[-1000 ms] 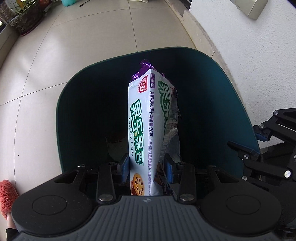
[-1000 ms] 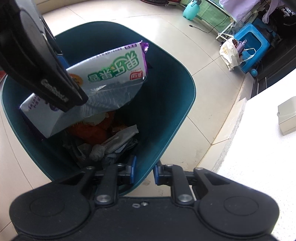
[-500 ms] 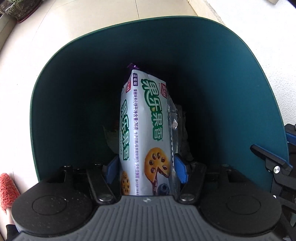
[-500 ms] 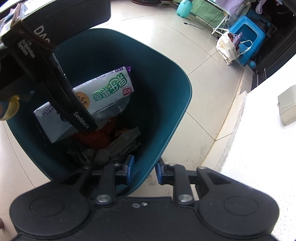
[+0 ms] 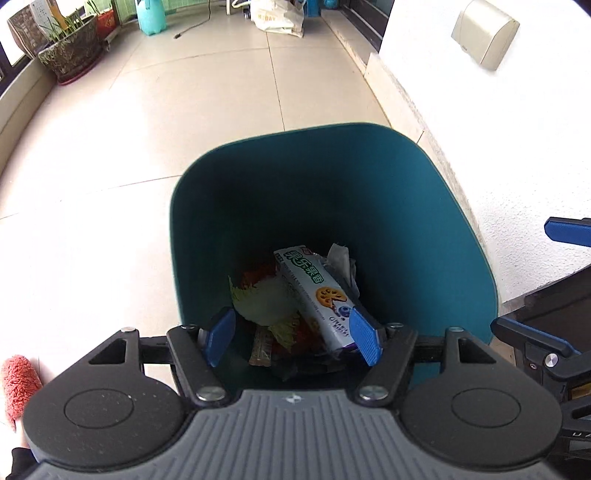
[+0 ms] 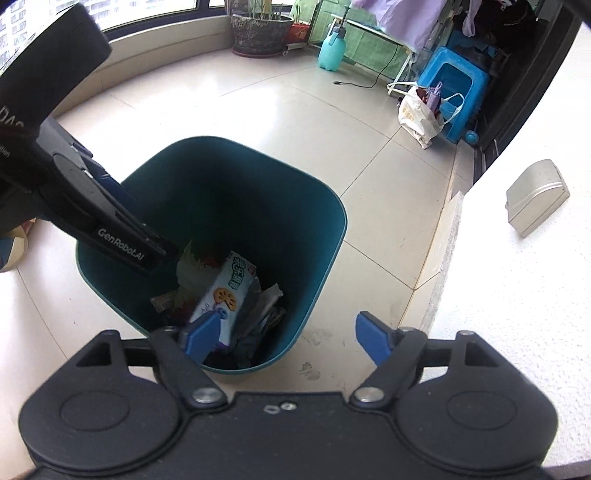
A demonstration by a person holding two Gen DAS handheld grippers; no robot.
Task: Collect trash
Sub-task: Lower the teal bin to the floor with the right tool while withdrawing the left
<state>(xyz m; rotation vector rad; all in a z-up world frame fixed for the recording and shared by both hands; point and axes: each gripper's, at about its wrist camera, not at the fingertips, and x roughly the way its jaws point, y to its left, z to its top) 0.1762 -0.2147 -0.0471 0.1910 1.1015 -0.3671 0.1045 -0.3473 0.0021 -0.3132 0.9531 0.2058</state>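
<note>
A dark teal trash bin stands on the tiled floor beside a white wall. The white biscuit packet lies loose inside it on top of a lettuce leaf and crumpled wrappers. My left gripper hangs above the bin's near side, its jaws opening, nothing between them. My right gripper hovers over the bin's near rim, jaws opening wide and holding nothing. The left gripper's black body shows at the left of the right wrist view.
A potted plant, a teal spray bottle, a blue stool and a white bag stand at the far side. A beige wall box is mounted on the white wall. A red fluffy item lies left.
The left gripper let go of the biscuit packet, which dropped into the bin, and rose away from it. The right gripper opened from almost shut and lifted up.
</note>
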